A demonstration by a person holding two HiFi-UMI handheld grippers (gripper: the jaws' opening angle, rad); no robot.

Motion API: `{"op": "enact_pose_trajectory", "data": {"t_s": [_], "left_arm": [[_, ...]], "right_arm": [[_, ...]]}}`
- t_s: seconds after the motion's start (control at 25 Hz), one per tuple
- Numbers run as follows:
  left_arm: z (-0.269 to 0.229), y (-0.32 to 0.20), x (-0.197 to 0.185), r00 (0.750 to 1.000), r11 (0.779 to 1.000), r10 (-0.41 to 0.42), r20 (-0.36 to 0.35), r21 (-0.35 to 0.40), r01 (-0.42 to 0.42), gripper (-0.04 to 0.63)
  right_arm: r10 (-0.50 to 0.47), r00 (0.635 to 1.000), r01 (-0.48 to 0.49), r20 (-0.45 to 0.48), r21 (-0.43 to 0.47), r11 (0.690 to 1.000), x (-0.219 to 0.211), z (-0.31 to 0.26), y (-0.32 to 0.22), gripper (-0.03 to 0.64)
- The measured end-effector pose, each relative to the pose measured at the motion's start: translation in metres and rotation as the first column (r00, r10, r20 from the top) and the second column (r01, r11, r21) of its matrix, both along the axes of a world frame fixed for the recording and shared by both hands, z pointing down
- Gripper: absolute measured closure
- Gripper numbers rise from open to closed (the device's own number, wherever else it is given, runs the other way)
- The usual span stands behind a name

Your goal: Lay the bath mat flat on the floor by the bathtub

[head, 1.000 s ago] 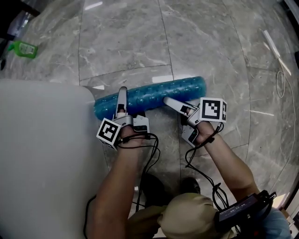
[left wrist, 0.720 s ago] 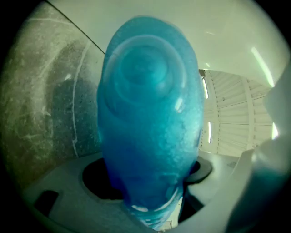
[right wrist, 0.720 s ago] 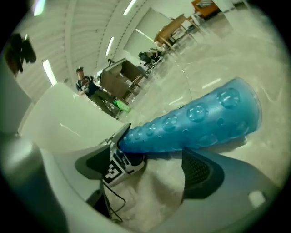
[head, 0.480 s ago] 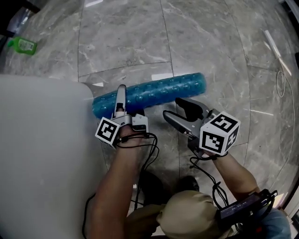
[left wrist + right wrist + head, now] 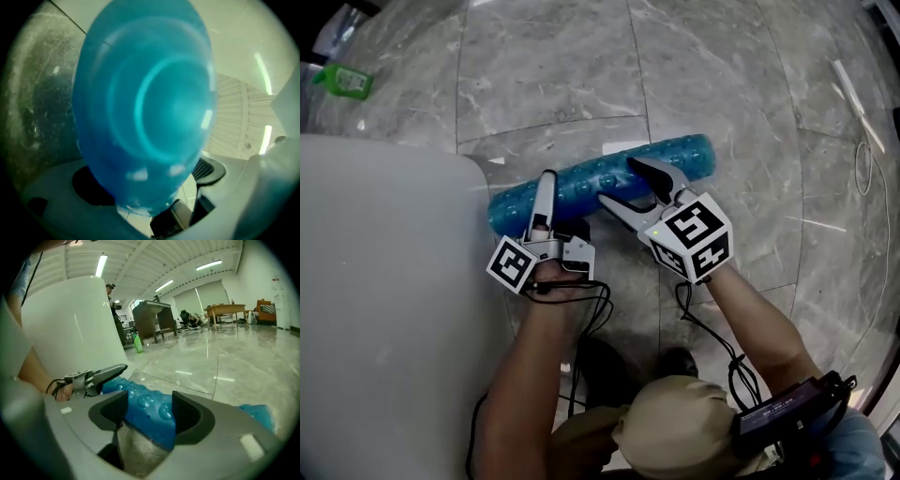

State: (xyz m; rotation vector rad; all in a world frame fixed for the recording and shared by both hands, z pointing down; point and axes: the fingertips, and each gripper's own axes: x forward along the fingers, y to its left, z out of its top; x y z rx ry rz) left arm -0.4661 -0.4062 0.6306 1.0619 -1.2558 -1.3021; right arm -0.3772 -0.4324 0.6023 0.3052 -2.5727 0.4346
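One bath mat (image 5: 578,187) is what we find here, blue and bubbled, rolled into a tube and lying on the grey marble floor (image 5: 553,75). It runs crosswise in front of both grippers, and each of the two reaches onto it.

Two grippers are in use, each carrying one marker cube, so we count two cubes. The left gripper (image 5: 546,197) points level at the roll near its left end. One finger (image 5: 546,183) lies over the top of the roll, and its own view is almost filled by blue. Its jaws have just been opening and now stand wide, with the roll between them and a gap showing beside the right pad.

The right gripper (image 5: 616,180) comes in tilted downward to the right of the left one, nearer the middle of the roll. Its jaws have also just been opening. They stand spread astride the roll, one on each side, and the mat fills the space between the pads.

One white bathtub (image 5: 384,281) stands just to the left of the left gripper, and the roll's left end is close to it. One green bottle (image 5: 342,82) sits on the floor well beyond the left gripper, off to its left.
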Motion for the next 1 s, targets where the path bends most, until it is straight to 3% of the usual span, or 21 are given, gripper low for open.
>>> {"op": "enact_pose_trajectory", "data": {"t_s": [0.24, 0.48, 0.64, 0.68, 1.0], "left_arm": [[-0.006, 0.019, 0.032, 0.978, 0.977, 0.210, 0.014, 0.034, -0.211, 0.068], [-0.007, 0.011, 0.029, 0.953, 0.957, 0.290, 0.083, -0.026, -0.289, 0.069], [-0.001, 0.006, 0.024, 0.952, 0.951, 0.306, 0.005, -0.043, -0.306, 0.069], [0.001, 0.008, 0.025, 0.950, 0.949, 0.312, -0.009, -0.046, -0.312, 0.121], [-0.007, 0.019, 0.041, 0.912, 0.914, 0.403, 0.076, 0.019, -0.406, 0.109]], "right_arm": [[0.007, 1.000, -0.008, -0.013, -0.007, 1.000, -0.003, 0.002, -0.005, 0.327], [0.047, 0.999, -0.047, 0.007, -0.010, 0.999, 0.000, 0.001, -0.008, 0.337], [0.054, 0.999, -0.054, 0.002, 0.001, 0.999, -0.003, 0.003, -0.009, 0.338], [0.050, 0.999, -0.050, -0.003, 0.009, 0.999, -0.004, 0.003, -0.008, 0.339], [0.048, 0.999, -0.048, 0.006, 0.039, 0.998, -0.002, 0.002, -0.008, 0.347]]}}
